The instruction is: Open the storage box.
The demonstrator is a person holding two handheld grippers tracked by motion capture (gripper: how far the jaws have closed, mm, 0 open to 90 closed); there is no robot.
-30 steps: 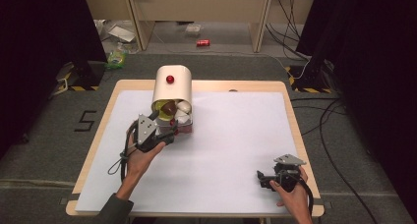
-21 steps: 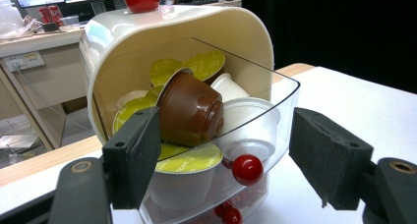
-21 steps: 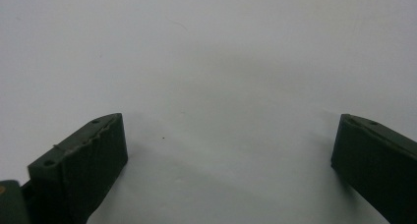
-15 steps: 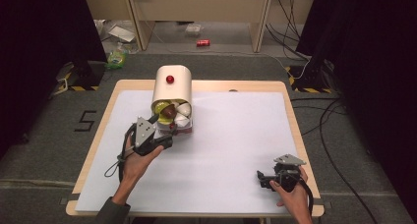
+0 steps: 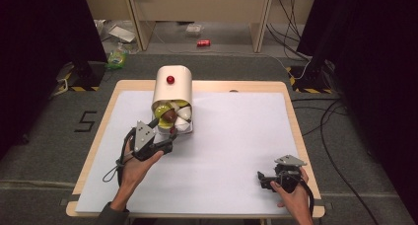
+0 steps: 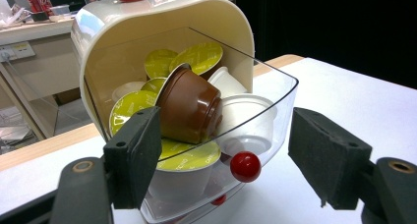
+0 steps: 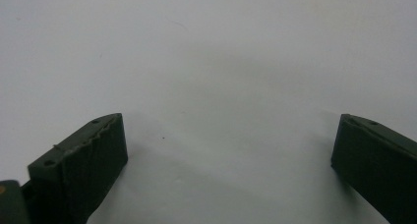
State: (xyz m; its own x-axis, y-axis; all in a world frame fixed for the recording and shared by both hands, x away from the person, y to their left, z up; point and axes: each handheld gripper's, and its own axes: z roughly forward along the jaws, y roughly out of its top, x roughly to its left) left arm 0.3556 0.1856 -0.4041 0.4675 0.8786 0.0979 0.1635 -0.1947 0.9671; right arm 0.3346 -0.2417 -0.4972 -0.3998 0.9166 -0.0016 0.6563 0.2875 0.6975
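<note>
A cream capsule dispenser (image 5: pixel 171 87) with a red knob (image 5: pixel 170 79) on top stands at the table's back left. Its clear drawer (image 6: pixel 280 86) is pulled out and holds a brown capsule (image 6: pixel 192 106) among several green-lidded and white ones. My left gripper (image 6: pixel 228 140) is open just in front of the drawer. The drawer's small red knob (image 6: pixel 245 166) sits between the jaws, clear of both pads. In the high view the left gripper (image 5: pixel 166 142) points at the drawer (image 5: pixel 183 129). My right gripper (image 5: pixel 263 178) rests open near the front right edge, with nothing but white table between its jaws (image 7: pixel 228 150).
The white table top (image 5: pixel 236 136) stretches wide between the two grippers. Cables trail from both grippers toward the front edge. Beyond the table, on the floor, lie a red can (image 5: pixel 203 43) and some litter (image 5: pixel 117 57).
The left gripper has drawn back a little toward the person. The right gripper has stayed where it was.
</note>
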